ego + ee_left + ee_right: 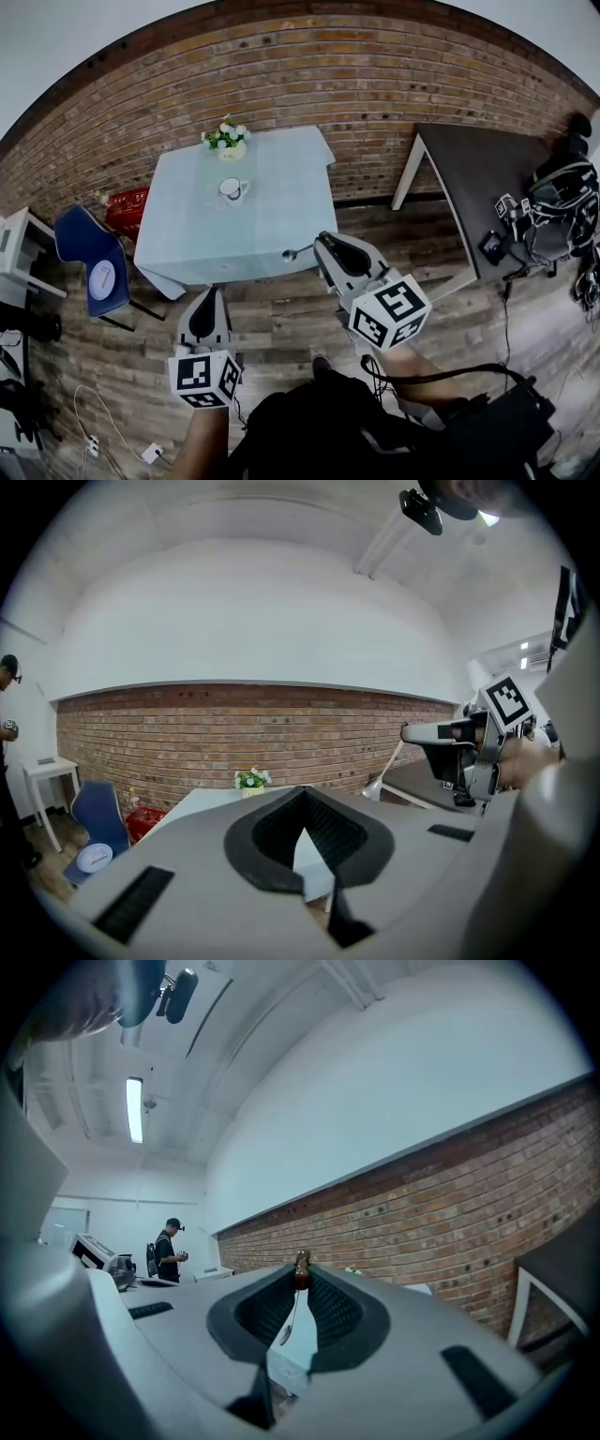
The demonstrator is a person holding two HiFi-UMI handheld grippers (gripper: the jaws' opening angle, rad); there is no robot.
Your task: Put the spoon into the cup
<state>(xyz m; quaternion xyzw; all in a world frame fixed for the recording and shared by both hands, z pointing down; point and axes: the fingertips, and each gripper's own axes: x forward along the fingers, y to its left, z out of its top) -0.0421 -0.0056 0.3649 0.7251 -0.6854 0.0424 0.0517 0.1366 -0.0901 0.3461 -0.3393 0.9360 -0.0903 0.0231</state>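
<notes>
In the head view alone the cup shows; right hand-held gripper pinches the spoon

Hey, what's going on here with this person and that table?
A person stands back from the table with tongs in each hand. The right tongs are shut on the handle of a spoon, whose bowl points toward the table. The left tongs are shut and empty. The cup sits on the table's light cloth near a small pot of flowers. The spoon is not yet in it.
</notes>
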